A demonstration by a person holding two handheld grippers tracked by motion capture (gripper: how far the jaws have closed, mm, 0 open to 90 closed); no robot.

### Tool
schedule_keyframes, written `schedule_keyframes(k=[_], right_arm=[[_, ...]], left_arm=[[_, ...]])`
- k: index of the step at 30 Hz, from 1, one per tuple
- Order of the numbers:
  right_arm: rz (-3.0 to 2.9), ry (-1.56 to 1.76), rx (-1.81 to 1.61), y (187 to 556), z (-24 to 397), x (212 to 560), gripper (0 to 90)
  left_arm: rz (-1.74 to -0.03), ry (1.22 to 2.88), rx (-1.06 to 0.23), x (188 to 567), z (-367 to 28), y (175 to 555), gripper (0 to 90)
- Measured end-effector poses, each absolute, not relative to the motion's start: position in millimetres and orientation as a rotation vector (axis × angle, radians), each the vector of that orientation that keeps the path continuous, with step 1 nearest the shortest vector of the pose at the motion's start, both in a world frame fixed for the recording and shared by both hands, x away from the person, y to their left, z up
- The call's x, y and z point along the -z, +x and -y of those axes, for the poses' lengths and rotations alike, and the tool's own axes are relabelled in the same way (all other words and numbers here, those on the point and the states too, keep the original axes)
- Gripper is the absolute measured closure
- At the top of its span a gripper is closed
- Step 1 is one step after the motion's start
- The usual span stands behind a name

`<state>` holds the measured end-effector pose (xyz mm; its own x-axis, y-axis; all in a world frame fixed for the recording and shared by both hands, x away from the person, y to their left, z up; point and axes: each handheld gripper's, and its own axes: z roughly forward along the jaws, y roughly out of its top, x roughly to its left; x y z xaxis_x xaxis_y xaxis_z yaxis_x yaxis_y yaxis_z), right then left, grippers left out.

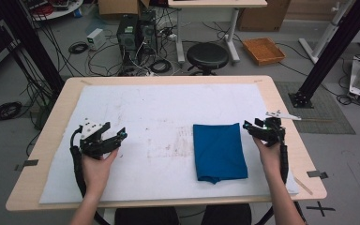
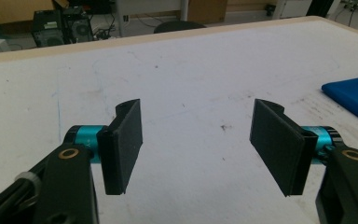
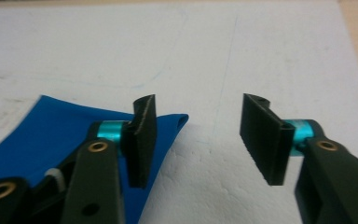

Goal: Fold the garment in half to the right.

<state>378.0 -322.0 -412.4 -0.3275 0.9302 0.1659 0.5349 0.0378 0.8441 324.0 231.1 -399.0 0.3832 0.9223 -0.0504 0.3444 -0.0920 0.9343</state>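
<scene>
Between my left gripper's (image 2: 196, 147) jaws, spread wide and holding nothing, I see only bare white table cover (image 2: 191, 79). My right gripper (image 3: 196, 140) is equally wide and empty, one jaw over a corner of the folded blue cloth (image 3: 51, 135), though I cannot tell if it touches. From above, the left gripper (image 1: 115, 136) sits well apart from the cloth (image 1: 219, 151), the right gripper (image 1: 251, 127) just beside its far right corner. The left view cuts the cloth (image 2: 354, 95) off. Open cover lies left and beyond, up to the wooden table's (image 1: 168, 79) edge.
</scene>
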Motion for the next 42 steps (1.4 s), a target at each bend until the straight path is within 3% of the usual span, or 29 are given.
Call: schedule_keyframes(k=[10,42], right_arm=[[-1.869,1.377,-1.305,343.8,354.6,398.8,26.4],[-1.901,1.34,-1.305,344.3,355.8,404.4,25.4]], left_arm=[[-1.088,1.642,-0.763,390.4,-245.5,322.5,34.4],[-1.047,1.702,-0.723,394.8,-249.5,322.4,33.4]])
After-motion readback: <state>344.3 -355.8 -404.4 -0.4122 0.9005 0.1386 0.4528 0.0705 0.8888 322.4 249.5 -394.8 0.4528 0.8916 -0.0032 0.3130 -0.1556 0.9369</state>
